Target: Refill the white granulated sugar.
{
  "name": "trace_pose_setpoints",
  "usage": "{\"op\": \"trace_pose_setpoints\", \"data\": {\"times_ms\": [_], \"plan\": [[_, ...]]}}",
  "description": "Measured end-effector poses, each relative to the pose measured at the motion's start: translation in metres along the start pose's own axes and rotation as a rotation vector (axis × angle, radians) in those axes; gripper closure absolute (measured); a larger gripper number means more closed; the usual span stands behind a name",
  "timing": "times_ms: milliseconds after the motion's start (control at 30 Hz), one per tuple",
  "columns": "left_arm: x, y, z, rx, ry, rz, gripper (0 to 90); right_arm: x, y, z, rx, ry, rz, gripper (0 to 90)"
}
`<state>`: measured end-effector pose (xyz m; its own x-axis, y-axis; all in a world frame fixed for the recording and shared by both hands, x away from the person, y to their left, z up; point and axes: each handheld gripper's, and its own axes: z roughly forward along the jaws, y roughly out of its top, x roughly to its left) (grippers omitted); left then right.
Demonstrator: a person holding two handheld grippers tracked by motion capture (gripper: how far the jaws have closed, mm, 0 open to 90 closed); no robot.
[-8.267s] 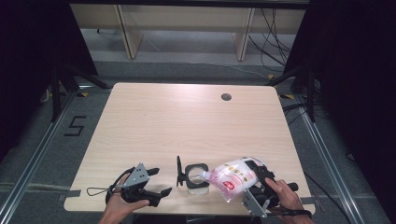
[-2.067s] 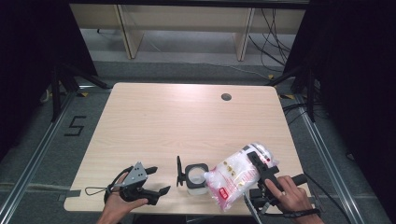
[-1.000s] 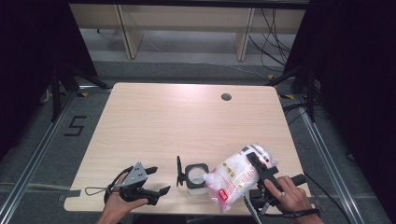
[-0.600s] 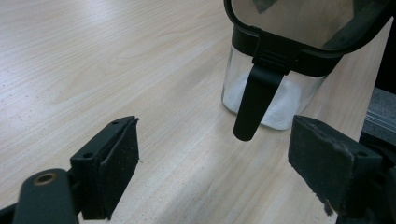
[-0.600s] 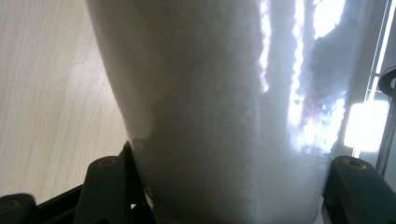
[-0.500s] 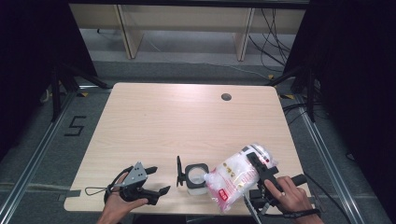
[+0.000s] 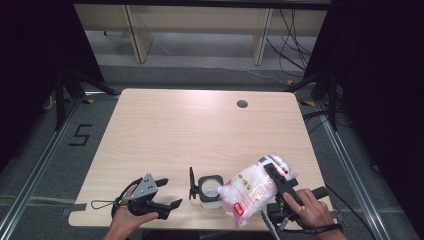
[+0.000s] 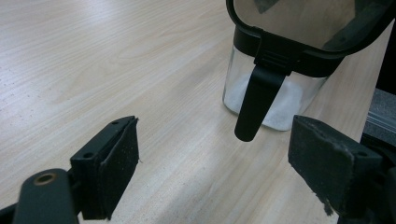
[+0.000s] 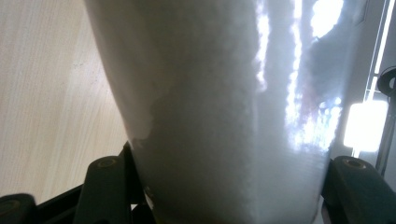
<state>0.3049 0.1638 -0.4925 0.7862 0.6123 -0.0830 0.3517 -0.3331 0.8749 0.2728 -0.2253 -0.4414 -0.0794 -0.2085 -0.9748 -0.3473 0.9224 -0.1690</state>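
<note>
A clear bag of white granules (image 7: 248, 189) hangs tilted over the table's front right, its low end by a small glass jar (image 7: 209, 191). My right gripper (image 7: 274, 174) is shut on the bag's upper part. In the right gripper view the bag (image 9: 224, 102) bulges between both jaws. The jar's black hinged lid (image 7: 191, 183) stands open to its left. In the left gripper view the jar (image 8: 275, 102) holds a layer of white granules, with its latch (image 8: 254, 107) hanging down. My left gripper (image 7: 169, 192) rests open on the table left of the jar, nothing between its pads (image 8: 122, 163).
The light wooden table (image 7: 200, 130) has a round cable hole (image 7: 242, 104) at its far right. Black frame legs and wooden shelf legs stand on the floor beyond the far edge. A "5" mark (image 7: 80, 134) is on the floor at left.
Since the oldest frame my right hand has shifted right and lifted the bag's far end, tilting it more steeply toward the jar. Over the last second nothing has moved.
</note>
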Motion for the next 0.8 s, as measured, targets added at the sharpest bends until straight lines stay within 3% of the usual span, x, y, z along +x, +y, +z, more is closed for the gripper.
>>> {"op": "trace_pose_setpoints", "data": {"times_ms": [167, 200, 333, 367, 400, 533, 600, 633, 667, 733, 767, 800], "plan": [[-0.0002, 0.0, 0.0, 0.0, 0.0, -0.003, 15.8, -0.0005, -0.0002, -0.0005, 0.006, 0.007, -0.005, 40.6], [-0.0004, -0.0002, 0.0001, -0.002, 0.0, -0.003, 15.8, 0.0013, -0.0005, -0.0009, 0.015, 0.016, 0.023, 40.6], [0.001, -0.0005, 0.0005, 0.006, -0.001, 0.0, 15.8, 0.0009, -0.0014, -0.0014, 0.02, 0.011, 0.028, 40.5], [-0.0008, -0.0008, 0.0012, -0.001, -0.004, -0.016, 15.8, 0.0007, -0.0015, -0.0013, 0.019, 0.009, 0.026, 40.5], [-0.0004, -0.0005, 0.0007, 0.001, -0.005, -0.005, 15.8, 0.0025, -0.0022, -0.0008, 0.013, 0.001, 0.046, 40.5], [0.0008, -0.0003, 0.0005, -0.001, -0.006, 0.006, 15.8, -0.0015, -0.0012, -0.0015, 0.021, 0.007, 0.0, 40.5], [0.0008, -0.0002, 0.0004, -0.001, -0.008, 0.005, 15.8, 0.001, -0.0017, -0.001, 0.018, 0.016, 0.026, 40.5], [0.0011, 0.0, 0.0003, -0.002, -0.009, 0.006, 15.8, -0.0006, -0.0015, -0.0008, 0.012, 0.008, 0.014, 40.5], [-0.0004, -0.0005, 0.0006, -0.003, -0.006, -0.021, 15.8, -0.0014, -0.002, -0.0006, 0.009, 0.007, 0.006, 40.6], [0.0, -0.0006, 0.0004, -0.002, -0.005, -0.004, 15.8, -0.0009, -0.0026, -0.0002, 0.003, -0.002, 0.009, 40.6], [0.0002, -0.0007, 0.0008, 0.0, -0.007, -0.005, 15.8, 0.0013, -0.0032, -0.0006, 0.007, -0.006, 0.043, 40.6], [0.0, -0.0007, 0.0009, -0.001, -0.004, -0.01, 15.8, -0.0004, -0.0034, -0.0003, 0.0, -0.012, 0.029, 40.6]]}}
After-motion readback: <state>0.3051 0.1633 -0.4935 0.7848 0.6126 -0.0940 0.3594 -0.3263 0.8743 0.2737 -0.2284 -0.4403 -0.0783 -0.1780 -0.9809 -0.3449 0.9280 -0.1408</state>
